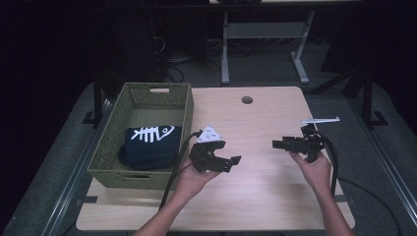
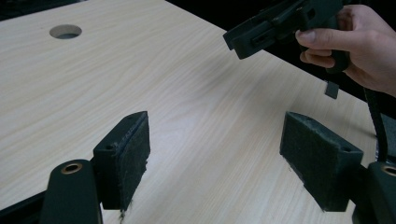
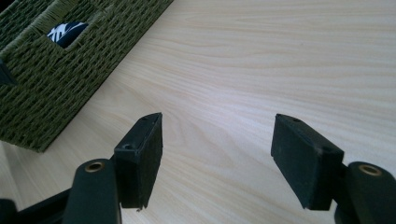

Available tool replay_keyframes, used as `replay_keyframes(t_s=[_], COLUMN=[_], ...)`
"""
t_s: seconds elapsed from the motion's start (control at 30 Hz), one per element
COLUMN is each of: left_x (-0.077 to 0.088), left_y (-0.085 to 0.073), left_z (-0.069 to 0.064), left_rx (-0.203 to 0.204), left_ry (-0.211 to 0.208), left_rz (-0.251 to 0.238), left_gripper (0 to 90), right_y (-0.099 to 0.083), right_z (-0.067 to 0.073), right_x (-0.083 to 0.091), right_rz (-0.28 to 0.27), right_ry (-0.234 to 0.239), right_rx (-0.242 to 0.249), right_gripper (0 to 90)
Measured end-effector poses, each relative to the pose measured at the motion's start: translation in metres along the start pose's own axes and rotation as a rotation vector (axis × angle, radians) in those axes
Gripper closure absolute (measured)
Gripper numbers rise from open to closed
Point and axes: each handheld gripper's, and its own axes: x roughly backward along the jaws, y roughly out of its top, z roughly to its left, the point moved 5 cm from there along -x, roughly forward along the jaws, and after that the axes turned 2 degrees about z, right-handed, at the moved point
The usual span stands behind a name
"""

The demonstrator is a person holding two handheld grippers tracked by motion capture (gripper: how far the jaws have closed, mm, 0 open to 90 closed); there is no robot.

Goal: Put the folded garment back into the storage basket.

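Forearms come in from the near edge of the pale wooden table, each hand carrying a gripper above bare wood. The left gripper sits just right of the basket's near corner, with a grey three-cornered plate on top and a black cable trailing back along the arm; its jaws stand wide apart with nothing between them, and in the left gripper view only bare wood lies between the two black pads. The right gripper is held well to the right, pointing left toward the other one, its jaws likewise parted and empty; the right gripper view shows wood grain between its pads.

To the left stands the green woven basket, on the table's left side and overhanging its edge a little. Inside it, toward the near end, lies a folded dark navy cloth printed with a white fish skeleton; I can read no lettering on it. The same print peeps through the basket's handle slot.

Farther back, a round cable hole is cut in the tabletop near the far edge. Beyond the table stand the legs of a white desk frame on dark floor.
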Motion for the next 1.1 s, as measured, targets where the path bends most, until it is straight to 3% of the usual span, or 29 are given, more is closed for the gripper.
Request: replay_keyframes(t_s=[0.23, 0.4, 0.5, 0.67, 0.8, 1.1], left_x=[-0.010, -0.017, -0.017, -0.017, -0.018, -0.016], left_y=[-0.011, -0.020, -0.029, -0.047, -0.057, -0.067], left_z=[-0.005, -0.012, -0.016, -0.016, -0.017, -0.026], left_rx=[-0.015, -0.011, -0.023, -0.002, -0.008, -0.031], left_ry=[0.008, -0.015, -0.011, -0.023, -0.026, -0.034], left_rz=[0.015, 0.019, 0.023, 0.022, 0.036, 0.031], left_gripper=[23.7, 23.7, 23.7, 23.7, 23.8, 23.7], right_y=[-0.013, -0.021, -0.026, -0.037, -0.047, -0.075], right_z=[-0.005, -0.006, -0.007, -0.008, -0.008, -0.006], right_x=[0.004, 0.008, 0.010, 0.013, 0.015, 0.016], right_rz=[-0.006, -0.011, -0.010, -0.018, -0.018, -0.019], right_ry=[0.002, 0.000, -0.002, -0.005, 0.000, -0.015], right_rx=[-0.010, -0.005, -0.006, -0.005, -0.011, 0.002], right_gripper=[33.5, 33.3, 32.9, 32.8, 32.2, 30.2])
